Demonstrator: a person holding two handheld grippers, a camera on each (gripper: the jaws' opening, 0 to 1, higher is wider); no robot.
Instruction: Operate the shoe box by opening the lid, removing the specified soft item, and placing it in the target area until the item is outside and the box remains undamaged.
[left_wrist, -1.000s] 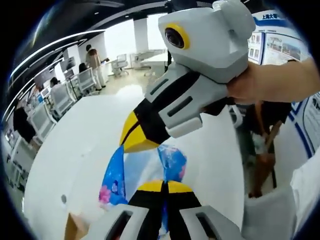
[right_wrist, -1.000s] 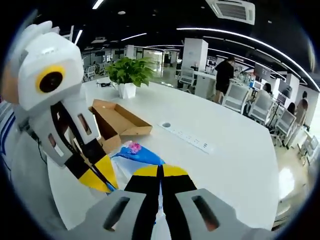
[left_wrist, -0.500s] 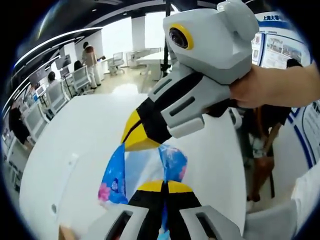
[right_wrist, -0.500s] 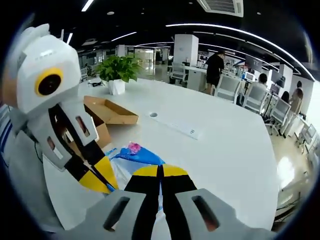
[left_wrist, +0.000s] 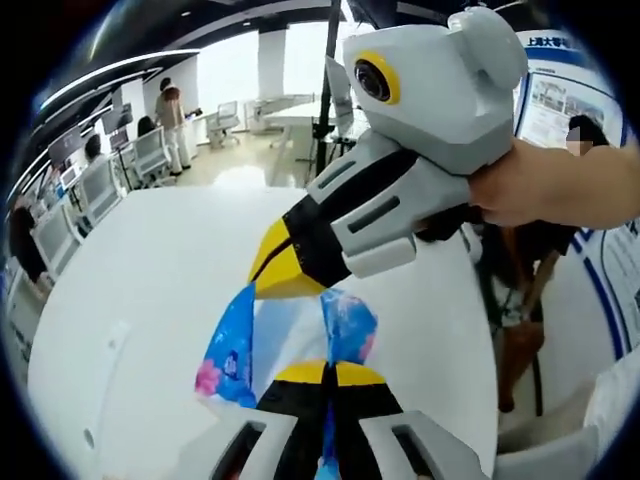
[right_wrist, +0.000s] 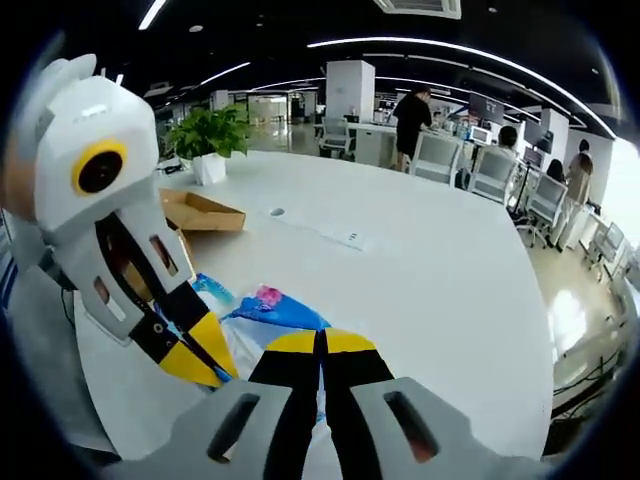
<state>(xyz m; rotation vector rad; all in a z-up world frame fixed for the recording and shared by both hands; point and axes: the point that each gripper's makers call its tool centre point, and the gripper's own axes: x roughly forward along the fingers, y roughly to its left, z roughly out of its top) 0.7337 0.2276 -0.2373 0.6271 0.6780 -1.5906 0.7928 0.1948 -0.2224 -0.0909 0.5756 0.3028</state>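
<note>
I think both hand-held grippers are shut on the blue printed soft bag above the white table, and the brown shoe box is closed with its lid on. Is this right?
Not quite. The right gripper view shows the shoe box open, no lid on it. The rest holds: the left hand-held gripper and the right hand-held gripper are both shut on the blue printed soft bag above the white table.

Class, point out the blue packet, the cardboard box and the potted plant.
blue packet (left_wrist: 232, 345), left gripper view, its left blue edge
cardboard box (right_wrist: 205, 211), right gripper view, its open flap
potted plant (right_wrist: 208, 133), right gripper view, its leaves

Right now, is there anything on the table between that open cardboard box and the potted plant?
No. In the right gripper view, only bare white table lies between the cardboard box and the potted plant; nothing sits there.
</note>
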